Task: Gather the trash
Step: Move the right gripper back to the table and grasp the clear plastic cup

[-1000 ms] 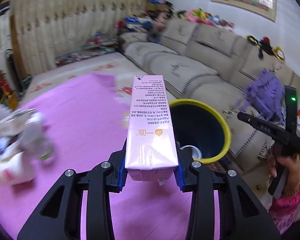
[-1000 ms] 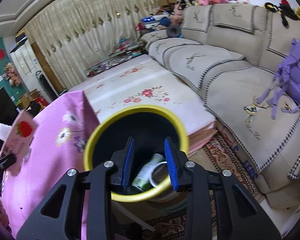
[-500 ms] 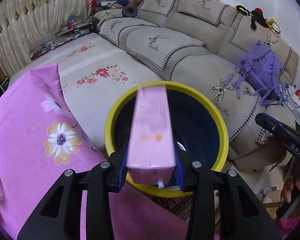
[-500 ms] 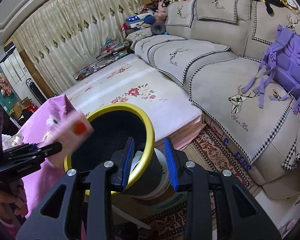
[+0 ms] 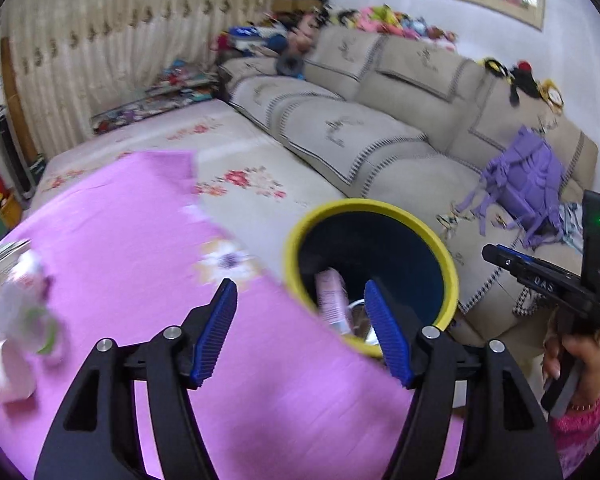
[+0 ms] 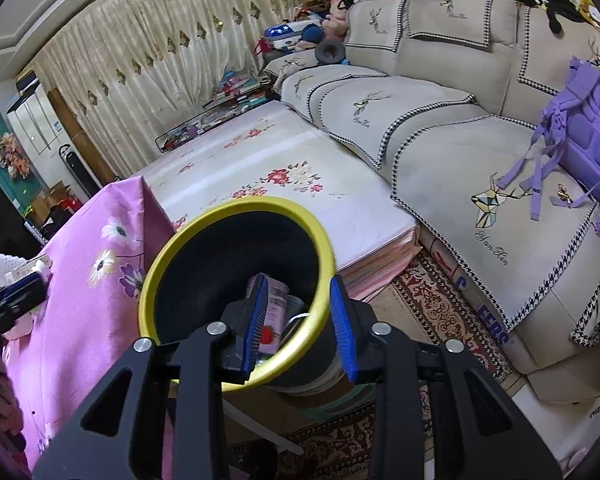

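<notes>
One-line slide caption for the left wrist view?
Left tongs, just opened and empty, above the pink carton lying in the yellow-rimmed bin.

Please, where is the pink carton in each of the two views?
Left wrist view: the pink carton stands inside the bin, low and right of centre, between the open left fingers.
Right wrist view: pink carton is inside the bin, just right of the left finger.
Shared landmark: the bin's yellow rim.

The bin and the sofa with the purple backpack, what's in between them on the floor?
In the right wrist view, a patterned red rug covers the floor between the yellow-rimmed bin and the sofa; nothing else shows there.
</notes>
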`<move>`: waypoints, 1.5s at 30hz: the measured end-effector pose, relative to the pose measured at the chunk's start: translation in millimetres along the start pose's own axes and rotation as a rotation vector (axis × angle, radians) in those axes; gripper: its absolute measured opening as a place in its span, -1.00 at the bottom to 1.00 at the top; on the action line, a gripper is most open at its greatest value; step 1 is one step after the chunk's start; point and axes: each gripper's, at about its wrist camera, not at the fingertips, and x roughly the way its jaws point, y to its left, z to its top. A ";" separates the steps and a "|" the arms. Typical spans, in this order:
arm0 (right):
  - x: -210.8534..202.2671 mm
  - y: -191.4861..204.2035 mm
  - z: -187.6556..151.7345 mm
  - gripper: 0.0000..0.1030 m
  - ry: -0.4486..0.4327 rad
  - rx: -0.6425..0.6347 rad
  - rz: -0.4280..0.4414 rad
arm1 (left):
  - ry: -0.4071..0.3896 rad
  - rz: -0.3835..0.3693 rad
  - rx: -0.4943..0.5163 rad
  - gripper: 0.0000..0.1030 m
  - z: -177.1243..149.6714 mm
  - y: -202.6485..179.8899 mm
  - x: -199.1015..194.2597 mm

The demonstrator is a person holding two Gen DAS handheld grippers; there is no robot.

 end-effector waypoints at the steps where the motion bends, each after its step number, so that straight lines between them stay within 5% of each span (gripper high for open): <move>1: 1.0 5.4 0.2 -0.39 0.003 -0.009 0.005 | -0.013 0.016 -0.024 0.32 -7.0 14.5 -13.0; 11: 8.1 86.9 2.2 -0.28 0.032 -0.158 0.080 | -0.114 0.258 -0.183 0.48 -82.1 138.2 -107.1; 19: 18.5 211.9 -0.5 -0.28 0.073 -0.352 0.243 | -0.162 0.426 -0.311 0.51 -141.9 228.9 -158.4; 25: 18.2 313.4 -9.8 -0.27 0.091 -0.491 0.382 | -0.187 0.439 -0.357 0.53 -162.2 255.6 -166.5; 30: 18.1 384.2 -21.6 0.14 0.071 -0.560 0.488 | -0.185 0.446 -0.326 0.60 -155.3 237.9 -154.8; 37: 54.6 435.9 -32.0 0.14 0.089 -0.651 0.456 | -0.196 0.407 -0.345 0.61 -155.9 234.2 -160.2; 45: 88.2 449.9 -44.5 0.14 0.126 -0.675 0.432 | -0.202 0.390 -0.364 0.61 -157.8 233.4 -162.4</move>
